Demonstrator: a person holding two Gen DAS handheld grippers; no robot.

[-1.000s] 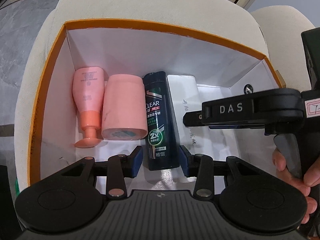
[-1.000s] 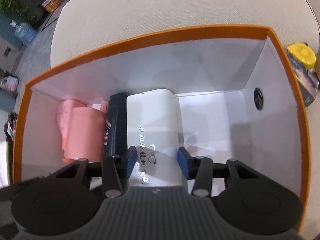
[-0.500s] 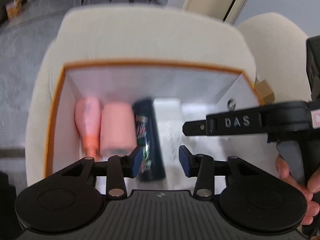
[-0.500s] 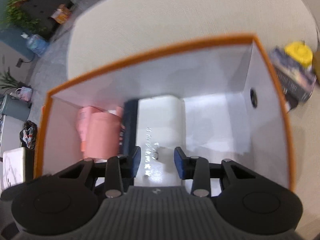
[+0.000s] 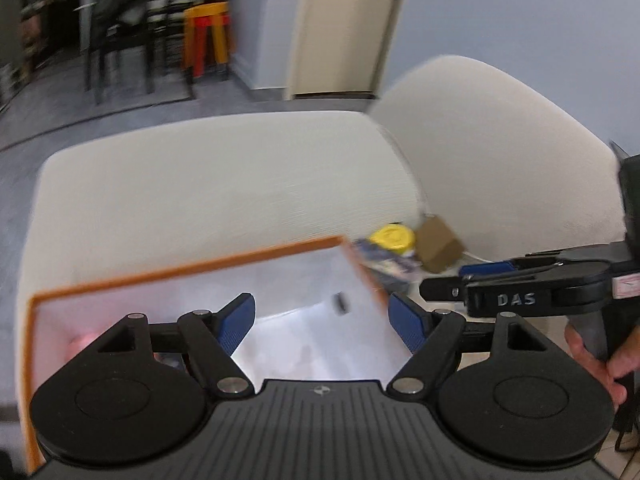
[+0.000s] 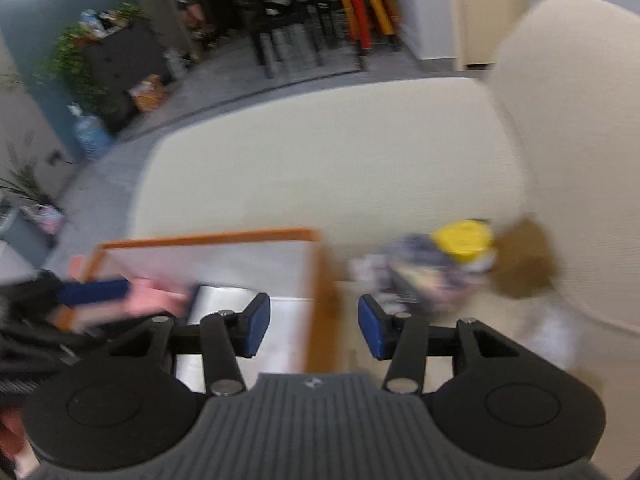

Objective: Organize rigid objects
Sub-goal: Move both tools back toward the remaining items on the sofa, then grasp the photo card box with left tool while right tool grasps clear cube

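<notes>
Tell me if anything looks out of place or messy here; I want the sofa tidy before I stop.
Yes: a small heap is loose on the cushion just right of the orange-rimmed box: a yellow round item, a dark printed packet and a brown cardboard box, tilted. Blur hides finer detail. Nothing looks spilled or broken.

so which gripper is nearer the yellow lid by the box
Right. The right gripper sits over the box's orange edge, beside the yellow lid; the left gripper is over the box interior, farther away.

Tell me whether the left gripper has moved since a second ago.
Yes. The left gripper has pulled up and back from the orange-rimmed box: the bottles it hovered over have nearly left its view, and its fingers are opening, empty.
</notes>
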